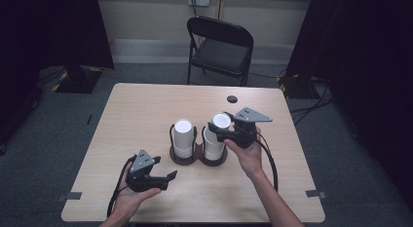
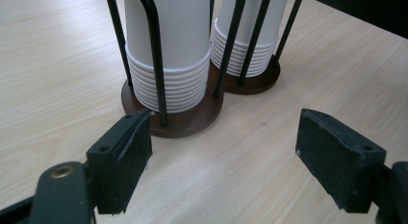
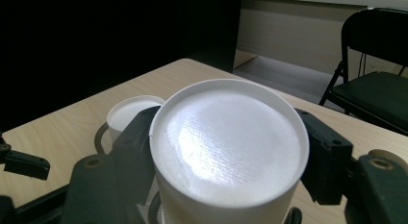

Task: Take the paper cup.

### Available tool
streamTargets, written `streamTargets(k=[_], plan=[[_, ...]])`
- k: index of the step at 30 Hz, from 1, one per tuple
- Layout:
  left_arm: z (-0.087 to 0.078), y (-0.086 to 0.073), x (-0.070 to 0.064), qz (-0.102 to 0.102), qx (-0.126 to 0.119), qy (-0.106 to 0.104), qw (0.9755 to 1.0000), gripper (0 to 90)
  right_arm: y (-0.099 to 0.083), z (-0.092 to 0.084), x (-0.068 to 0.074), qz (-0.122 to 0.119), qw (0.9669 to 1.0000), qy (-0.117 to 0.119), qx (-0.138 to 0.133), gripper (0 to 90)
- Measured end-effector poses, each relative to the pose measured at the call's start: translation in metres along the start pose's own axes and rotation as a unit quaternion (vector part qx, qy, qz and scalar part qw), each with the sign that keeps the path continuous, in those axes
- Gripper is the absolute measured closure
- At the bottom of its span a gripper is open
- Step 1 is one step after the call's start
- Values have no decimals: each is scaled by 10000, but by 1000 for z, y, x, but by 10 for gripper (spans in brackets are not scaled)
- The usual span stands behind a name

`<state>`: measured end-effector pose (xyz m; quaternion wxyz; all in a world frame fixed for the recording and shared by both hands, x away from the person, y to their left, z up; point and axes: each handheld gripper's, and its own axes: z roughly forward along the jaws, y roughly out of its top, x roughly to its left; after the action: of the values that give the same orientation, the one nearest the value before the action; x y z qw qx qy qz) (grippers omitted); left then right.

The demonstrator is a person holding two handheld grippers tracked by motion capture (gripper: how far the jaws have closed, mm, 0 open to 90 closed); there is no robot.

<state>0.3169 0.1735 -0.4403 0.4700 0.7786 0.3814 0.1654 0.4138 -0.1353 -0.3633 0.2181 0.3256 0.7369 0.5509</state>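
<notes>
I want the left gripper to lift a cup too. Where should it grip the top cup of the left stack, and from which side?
Grip the top cup of the left stack across its upper wall, above the wire holder, as the right gripper does on its cup. Probably come in level from the person's side: the black uprights block lower grips.

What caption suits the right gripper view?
Right gripper shut on top cup of a stack.

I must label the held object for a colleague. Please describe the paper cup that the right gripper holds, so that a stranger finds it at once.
On the wooden table stand two round brown holders with black wire rails, each holding a stack of upside-down white paper cups. Look at the right stack, nearer the folding chair's side. The held cup is its topmost one, tilted and clamped by the right gripper.
</notes>
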Motion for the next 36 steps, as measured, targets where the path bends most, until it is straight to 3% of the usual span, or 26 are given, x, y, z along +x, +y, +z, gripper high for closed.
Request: streamTargets(k=[6, 13, 16, 22, 31, 36], plan=[[1, 0, -1, -8, 10, -67, 10000, 201, 4, -4, -1, 129, 9998, 37, -110, 324], [0, 1, -2, -6, -39, -111, 9999, 201, 9, -9, 2, 104, 9997, -10, -220, 324], [-2, 1, -2, -43, -80, -242, 9997, 201, 10, -12, 1, 134, 9995, 13, -273, 325], [-3, 1, -1, -39, -158, -204, 9997, 248, 14, -18, 0, 257, 9991, -20, -325, 325], [-2, 8, -10, 112, -138, -272, 9995, 238, 18, -33, 2, 481, 9985, 51, -272, 325], [0, 12, -15, 236, -77, -460, 9986, 207, 16, -38, 6, 541, 9981, 238, -196, 325]])
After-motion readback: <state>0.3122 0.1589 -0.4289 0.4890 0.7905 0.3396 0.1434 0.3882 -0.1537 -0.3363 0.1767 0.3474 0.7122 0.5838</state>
